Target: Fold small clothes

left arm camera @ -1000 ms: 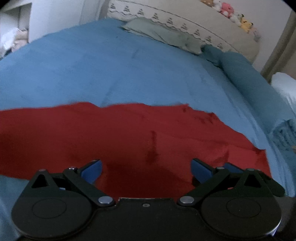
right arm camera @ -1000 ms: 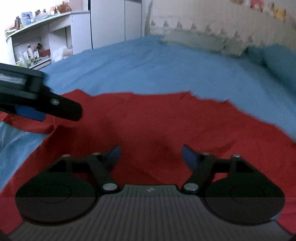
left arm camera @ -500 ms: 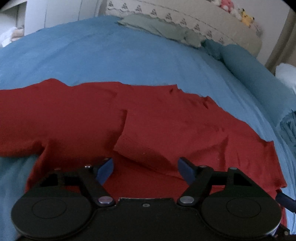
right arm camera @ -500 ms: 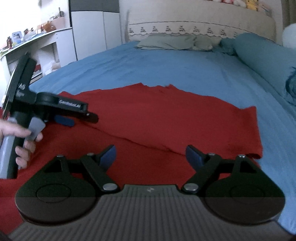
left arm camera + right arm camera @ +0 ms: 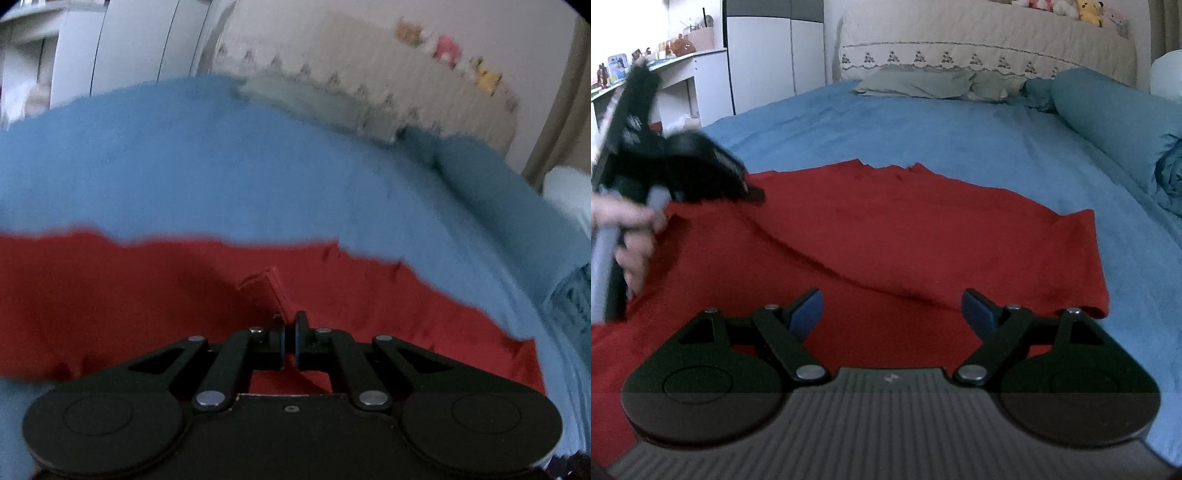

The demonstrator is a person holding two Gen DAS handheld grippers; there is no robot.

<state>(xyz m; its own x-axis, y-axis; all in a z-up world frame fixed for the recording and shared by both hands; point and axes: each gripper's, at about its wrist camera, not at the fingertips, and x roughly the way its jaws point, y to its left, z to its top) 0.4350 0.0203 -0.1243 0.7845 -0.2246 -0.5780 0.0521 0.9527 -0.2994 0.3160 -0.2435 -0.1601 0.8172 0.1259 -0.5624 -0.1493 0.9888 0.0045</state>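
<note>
Red garment (image 5: pixel 886 236): we see it spread across the near part of the blue bed (image 5: pixel 923 125), with a long diagonal fold ridge running from its left side down toward its right edge. Its far edge is ragged against the blue cover, and its right end stops short of the bed's side.

Left gripper (image 5: pixel 290 338): our jaws here are closed almost together, with only a thin slit between them, and a hemmed edge of the red garment (image 5: pixel 147 288) rises straight out of that slit, so we have the cloth pinched. The view from this wrist is blurred.

Left gripper seen from the right wrist (image 5: pixel 683 173): it sits at the left over the garment's left part, smeared by blur, with the hand (image 5: pixel 631 236) wrapped round its grey handle.

Right gripper (image 5: pixel 892 312): our jaws stand wide apart with nothing between them, the blue pads facing each other above the red cloth just in front of the fold ridge. We cannot tell whether they touch the fabric.

Pillow (image 5: pixel 916 83): grey-green, lying flat at the head of the bed against the cream headboard (image 5: pixel 990 40).

Bolster (image 5: pixel 1108 110): teal, along the bed's right side.

Plush toys (image 5: pixel 1086 9): lined along the top of the headboard.

Shelf (image 5: pixel 676 70): white, at the left, holding small items too small to identify.
</note>
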